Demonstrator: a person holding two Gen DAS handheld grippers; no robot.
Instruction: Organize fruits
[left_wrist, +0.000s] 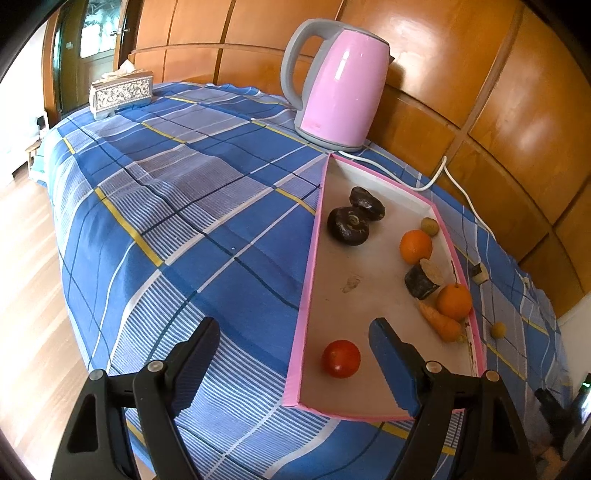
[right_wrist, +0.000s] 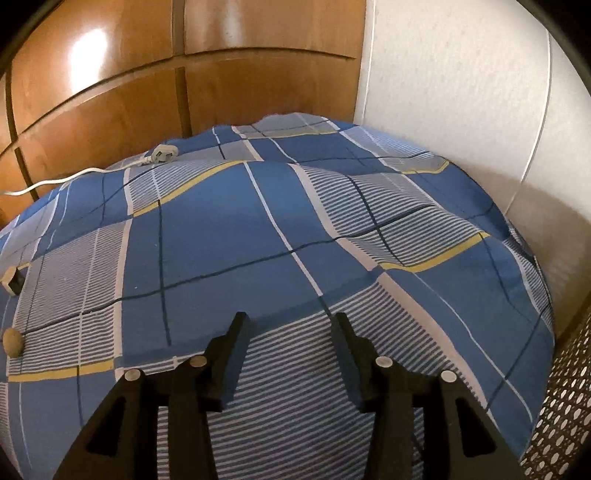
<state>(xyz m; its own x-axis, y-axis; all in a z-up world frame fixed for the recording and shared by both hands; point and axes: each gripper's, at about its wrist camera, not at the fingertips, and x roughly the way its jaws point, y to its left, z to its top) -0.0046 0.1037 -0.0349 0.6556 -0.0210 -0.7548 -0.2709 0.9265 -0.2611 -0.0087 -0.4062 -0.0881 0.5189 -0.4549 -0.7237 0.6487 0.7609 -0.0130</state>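
Two views: the left wrist looks over the tray, the right wrist over bare cloth.
Surface: covered by a blue plaid cloth (left_wrist: 177, 206), backed by wooden panels (left_wrist: 443, 55).
Kettle: the pink kettle (left_wrist: 340, 85) stands just beyond the tray's far corner, its white cord (left_wrist: 454, 177) running behind the tray.
Tray: the pink-rimmed tray (left_wrist: 306, 291) holds the fruits.
Inside the tray: two dark fruits (left_wrist: 349, 225) at the far end; two oranges (left_wrist: 415, 246) along the right rim, a dark cut piece (left_wrist: 421, 280) between them; a carrot (left_wrist: 441, 321) just beside the nearer orange; a tomato (left_wrist: 340, 359) at the near end.
Outside the tray: a small yellowish fruit (left_wrist: 498, 329) lies past its right rim.
Left gripper (left_wrist: 295, 354): jaws wide open and empty, straddling the tray's left rim, the tomato between them, untouched.
Right gripper (right_wrist: 290, 354): jaws apart, empty, over cloth, the tray out of view.
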